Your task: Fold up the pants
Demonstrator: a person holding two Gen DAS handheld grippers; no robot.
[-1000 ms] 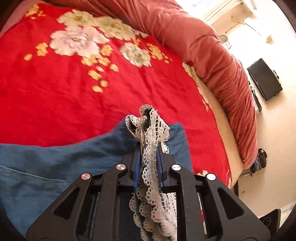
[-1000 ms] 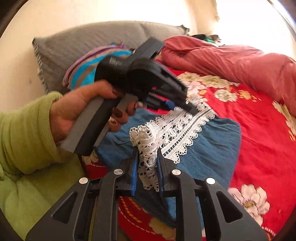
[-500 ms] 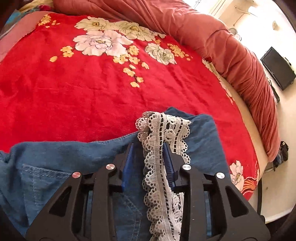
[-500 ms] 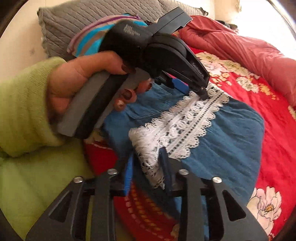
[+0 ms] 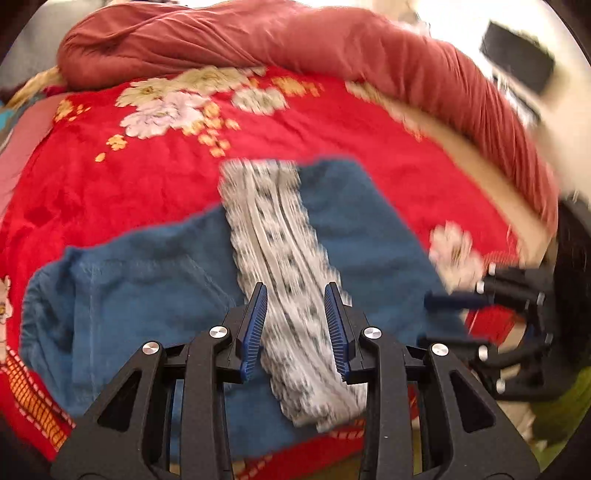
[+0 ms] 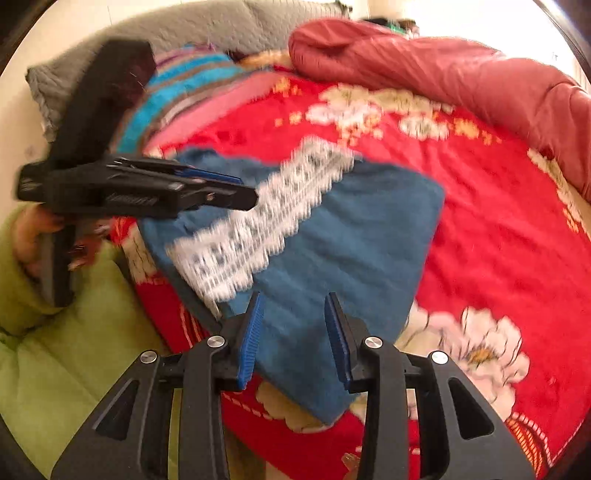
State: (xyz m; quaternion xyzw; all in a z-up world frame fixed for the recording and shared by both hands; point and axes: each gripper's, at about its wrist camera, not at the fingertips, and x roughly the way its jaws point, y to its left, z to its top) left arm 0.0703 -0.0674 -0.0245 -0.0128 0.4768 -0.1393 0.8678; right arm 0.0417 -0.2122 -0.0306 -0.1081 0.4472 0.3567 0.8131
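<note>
The blue denim pants (image 5: pixel 147 291) lie folded on the red flowered bedspread (image 5: pixel 110 192), with a white lace trim strip (image 5: pixel 273 236) across the top. They also show in the right wrist view (image 6: pixel 354 236), with the lace trim (image 6: pixel 258 221). My left gripper (image 5: pixel 295 321) is open and empty just above the lace; it shows from the side in the right wrist view (image 6: pixel 243 192). My right gripper (image 6: pixel 293 332) is open and empty over the near edge of the pants; it shows at the right of the left wrist view (image 5: pixel 439 317). Both views are motion-blurred.
A rolled pink-red quilt (image 5: pixel 332 48) runs along the far side of the bed. A grey pillow (image 6: pixel 207 29) and a striped blue cloth (image 6: pixel 177 92) lie at the head. A green sleeve and cloth (image 6: pixel 74 350) are at the near left. A dark screen (image 5: pixel 517 62) stands beyond the bed.
Both grippers have opened and let go of the lace trim. The pants have dropped flat on the bed, and both grippers have pulled back from them.
</note>
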